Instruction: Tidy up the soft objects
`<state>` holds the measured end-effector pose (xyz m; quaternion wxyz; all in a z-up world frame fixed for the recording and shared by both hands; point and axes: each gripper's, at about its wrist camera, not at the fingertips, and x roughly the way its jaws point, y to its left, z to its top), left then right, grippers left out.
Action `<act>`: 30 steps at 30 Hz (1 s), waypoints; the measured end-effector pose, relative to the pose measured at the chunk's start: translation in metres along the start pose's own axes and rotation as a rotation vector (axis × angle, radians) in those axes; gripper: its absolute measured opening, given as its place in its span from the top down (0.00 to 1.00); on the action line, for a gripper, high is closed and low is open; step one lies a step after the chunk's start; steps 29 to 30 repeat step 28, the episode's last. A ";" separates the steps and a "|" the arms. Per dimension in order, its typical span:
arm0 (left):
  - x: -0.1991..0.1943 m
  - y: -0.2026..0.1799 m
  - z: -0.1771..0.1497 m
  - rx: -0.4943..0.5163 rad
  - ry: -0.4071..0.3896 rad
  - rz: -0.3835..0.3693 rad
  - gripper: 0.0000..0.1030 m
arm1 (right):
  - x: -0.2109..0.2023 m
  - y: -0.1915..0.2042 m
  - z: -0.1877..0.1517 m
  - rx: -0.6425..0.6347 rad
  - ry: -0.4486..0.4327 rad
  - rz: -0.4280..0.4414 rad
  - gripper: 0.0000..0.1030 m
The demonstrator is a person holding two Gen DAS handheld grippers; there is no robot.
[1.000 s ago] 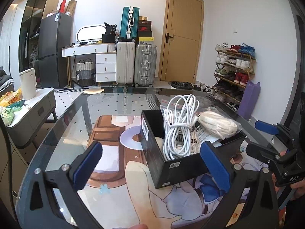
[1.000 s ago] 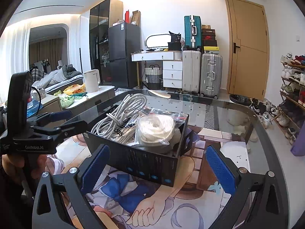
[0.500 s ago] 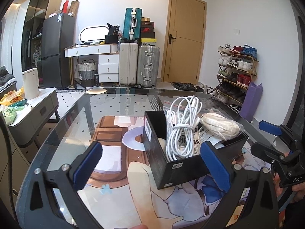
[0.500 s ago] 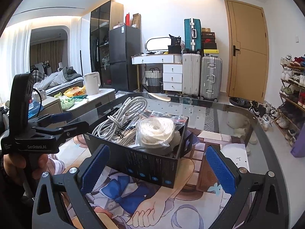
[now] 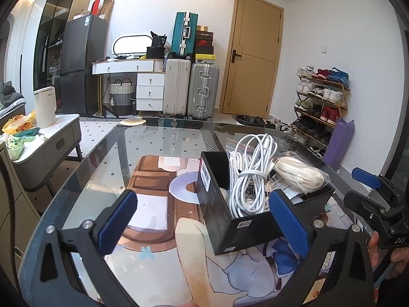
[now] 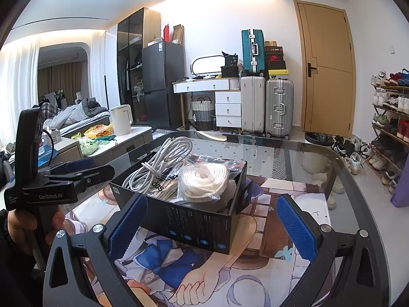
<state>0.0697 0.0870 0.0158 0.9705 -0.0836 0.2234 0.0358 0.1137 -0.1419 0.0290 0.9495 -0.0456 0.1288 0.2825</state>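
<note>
A black cardboard box [image 5: 240, 230] [image 6: 194, 222] stands on the printed mat of the glass table. It holds a coiled white cable [image 5: 251, 176] [image 6: 158, 163], a bagged coil of white rope [image 5: 299, 176] [image 6: 204, 181] and plastic bags. My left gripper [image 5: 202, 220] is open and empty, hovering in front of the box's near left corner. My right gripper [image 6: 212, 225] is open and empty too, facing the box's long side from the other end. Each gripper shows in the other's view: the right gripper [image 5: 370, 192], the left gripper [image 6: 76, 171].
The mat [image 5: 158, 209] with a cartoon print covers the middle of the glass table [image 5: 158, 138]. A side cabinet with a white kettle [image 5: 44, 106] stands left of the table. Suitcases [image 5: 189, 87], a door and a shoe rack [image 5: 319, 102] line the far walls.
Both grippers have drawn back and risen slightly, so the box sits a little lower in both views. The box and its contents have not moved.
</note>
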 end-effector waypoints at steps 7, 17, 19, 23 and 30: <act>-0.001 0.000 -0.001 -0.002 -0.003 0.001 0.00 | 0.001 0.001 0.000 -0.002 0.000 0.003 0.00; -0.001 0.000 0.000 0.000 -0.001 0.006 0.00 | 0.001 0.002 -0.001 -0.003 0.003 0.002 0.00; -0.001 0.000 0.000 0.000 -0.001 0.004 0.00 | 0.001 0.002 -0.001 -0.002 0.003 0.003 0.00; 0.000 0.000 0.000 -0.001 0.006 0.003 0.00 | 0.002 0.002 -0.001 0.000 0.007 0.006 0.00; -0.001 -0.001 0.000 0.000 0.002 0.004 0.00 | 0.002 0.002 -0.001 -0.001 0.007 0.005 0.00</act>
